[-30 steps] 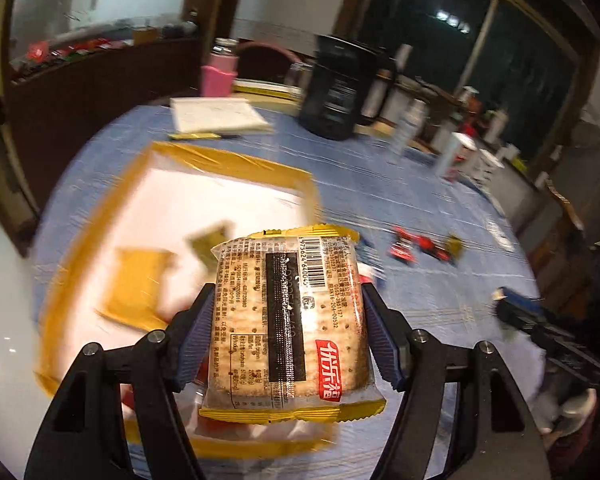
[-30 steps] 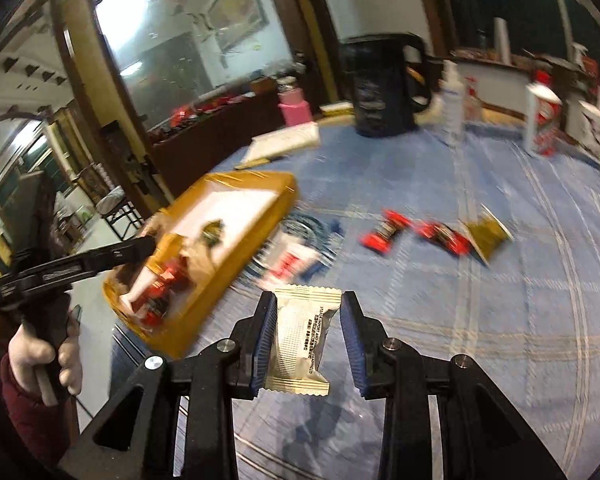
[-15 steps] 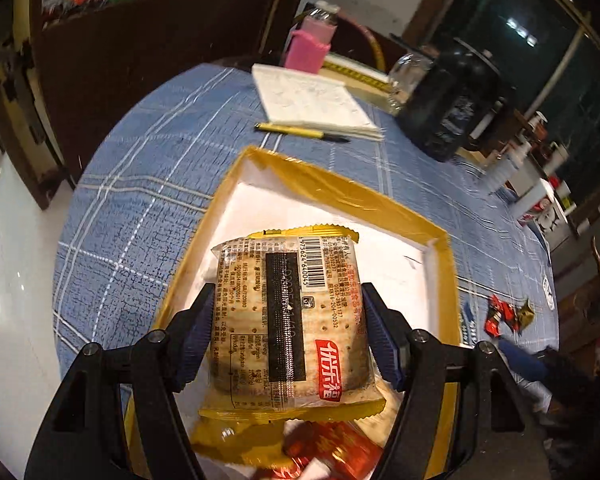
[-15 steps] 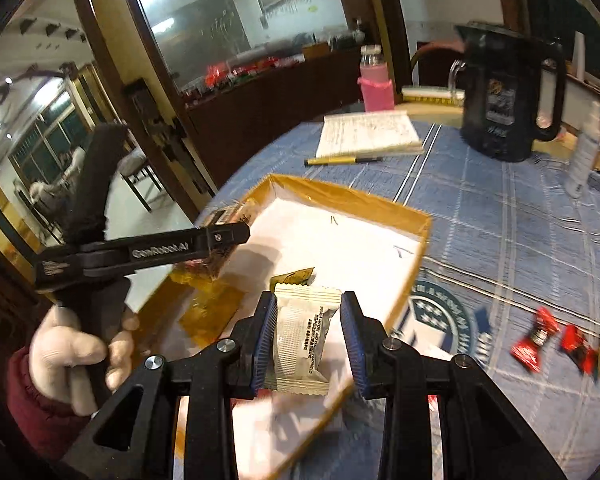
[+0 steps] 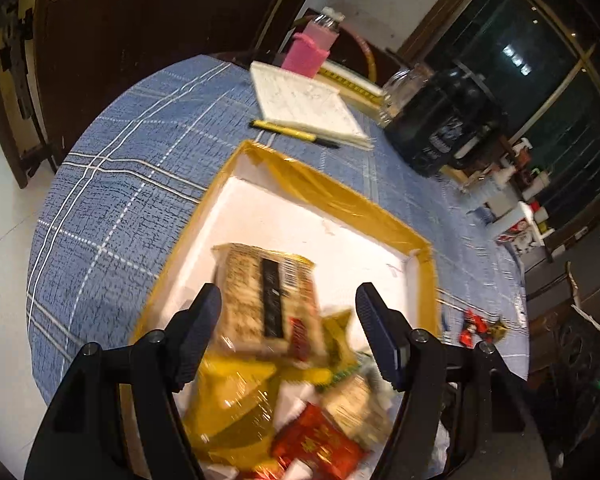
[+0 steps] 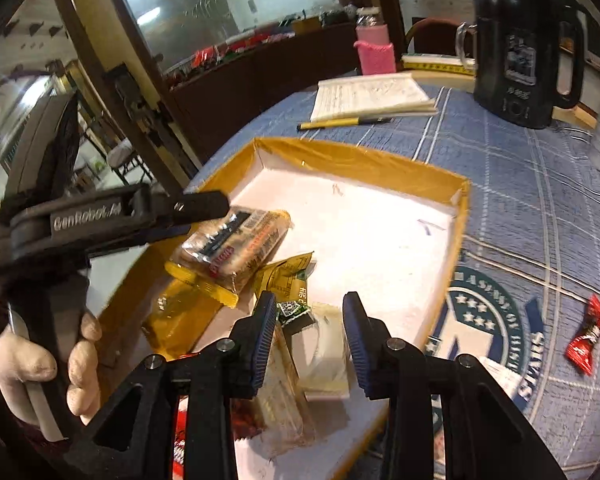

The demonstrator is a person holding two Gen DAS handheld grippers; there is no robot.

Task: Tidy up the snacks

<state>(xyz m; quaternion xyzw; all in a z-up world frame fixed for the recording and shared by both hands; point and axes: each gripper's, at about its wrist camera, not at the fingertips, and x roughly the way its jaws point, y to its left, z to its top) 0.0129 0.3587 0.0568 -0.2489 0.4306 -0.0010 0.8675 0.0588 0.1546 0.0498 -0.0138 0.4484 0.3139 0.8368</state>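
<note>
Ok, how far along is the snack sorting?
Several snacks already lie in the yellow tray. The cracker pack drops from the open left gripper above it; the right gripper is opening, white packet between its jaws. Left: the red candies out on the tablecloth.

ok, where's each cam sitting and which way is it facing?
Left wrist: on the left gripper, facing down along its fingers into the yellow-rimmed tray; cracker pack loose between its open jaws; only its own fingers show.
Right wrist: on the right gripper, facing down into the tray's near end; pale packet between its opening jaws; the person's left hand and the left gripper show at left.
Shared: tray, cracker pack, notebook, pen, black kettle.
</note>
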